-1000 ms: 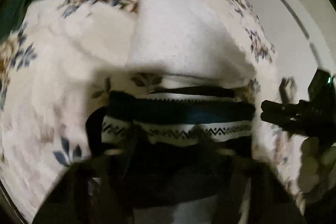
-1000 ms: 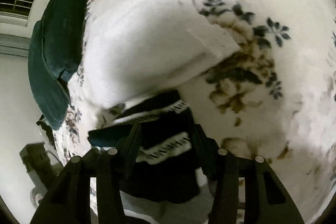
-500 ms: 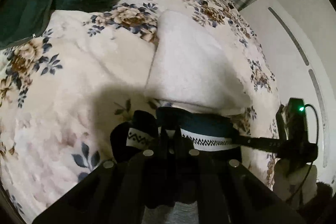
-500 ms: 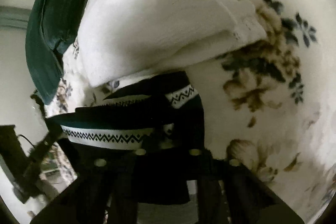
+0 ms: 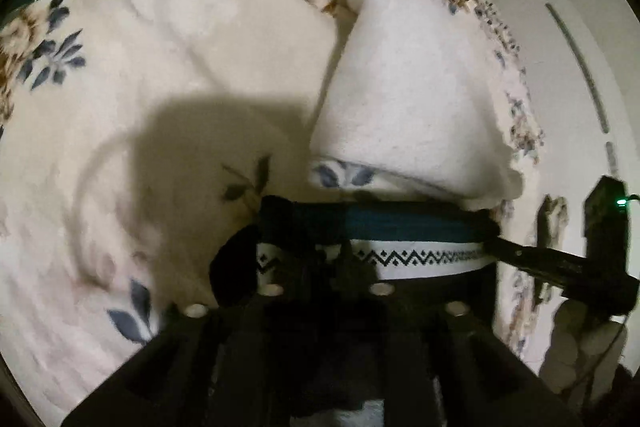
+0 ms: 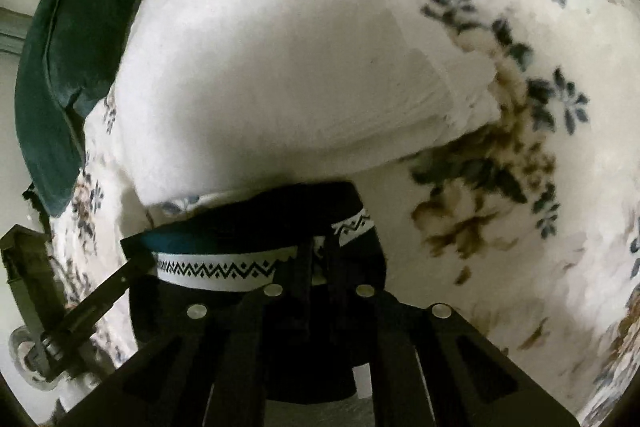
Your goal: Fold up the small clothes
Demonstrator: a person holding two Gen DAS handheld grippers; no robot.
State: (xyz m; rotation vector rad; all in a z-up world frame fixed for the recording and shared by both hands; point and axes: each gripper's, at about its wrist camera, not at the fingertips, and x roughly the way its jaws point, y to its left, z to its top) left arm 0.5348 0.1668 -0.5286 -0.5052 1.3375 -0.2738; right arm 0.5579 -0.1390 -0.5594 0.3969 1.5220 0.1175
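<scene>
You hold a small dark knitted garment with a teal band and a white zigzag-patterned stripe [image 5: 400, 243] stretched between the two grippers, low over the cream floral bedspread [image 5: 120, 107]. It hangs just in front of a white folded fleece piece [image 5: 400, 87] lying on that bedspread.

Your right gripper [image 6: 318, 267] is clamped narrow on the garment's right end, with dark cloth bunched between the fingers. Your left gripper [image 5: 324, 267] has just been easing its jaws apart; cloth sits between them, but the view is too dark and blurred there to tell whether the pads press it.

In my judgement the fold on this piece is partway: the stripe reads as a doubled band, so one fold looks made, yet the garment is not laid down flat. What is left, as far as I can see, is to set it on the bedspread, release both ends and square it up. A dark green cushion [image 6: 60, 67] sits well apart at the far edge.
</scene>
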